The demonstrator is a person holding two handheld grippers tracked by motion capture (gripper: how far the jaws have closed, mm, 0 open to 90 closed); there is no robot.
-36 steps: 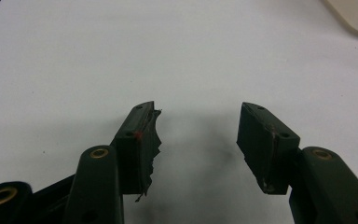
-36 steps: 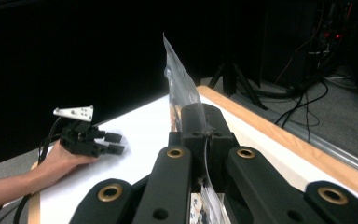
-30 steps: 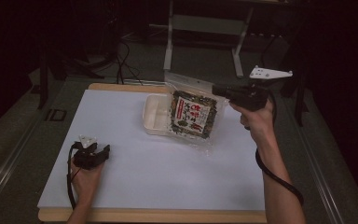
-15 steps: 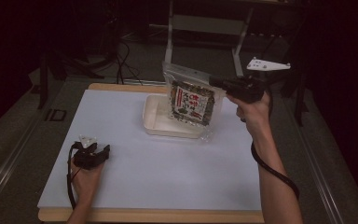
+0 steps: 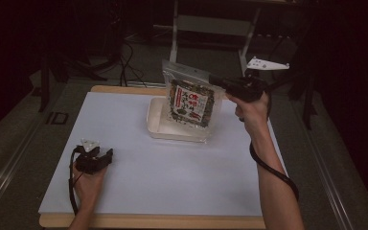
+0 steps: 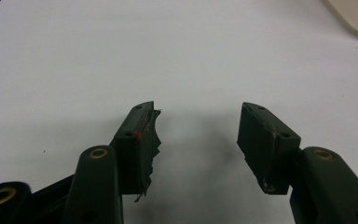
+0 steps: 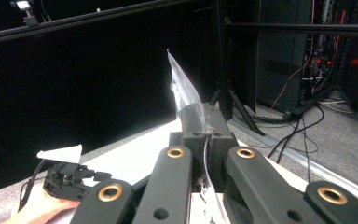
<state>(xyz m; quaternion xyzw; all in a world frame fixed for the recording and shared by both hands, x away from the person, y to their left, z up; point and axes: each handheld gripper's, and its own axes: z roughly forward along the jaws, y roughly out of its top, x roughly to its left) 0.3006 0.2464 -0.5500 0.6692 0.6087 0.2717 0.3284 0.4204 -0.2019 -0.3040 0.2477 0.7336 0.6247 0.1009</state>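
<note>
Above white tray, snack pouch pinched by right gripper

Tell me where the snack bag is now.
In the high view the snack bag hangs from the right tool, held upright over the white tray at the table's far side.

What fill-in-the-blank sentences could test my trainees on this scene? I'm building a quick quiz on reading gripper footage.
1. The right gripper holds the snack bag by its upper ____ edge, as the high view shows it.
2. The bag hangs above a shallow white ____.
3. The left gripper rests on the white table with its jaws ____ and nothing between them.
4. The right gripper's jaws are ____ on the bag.

Missing words: right; tray; open; shut
</note>
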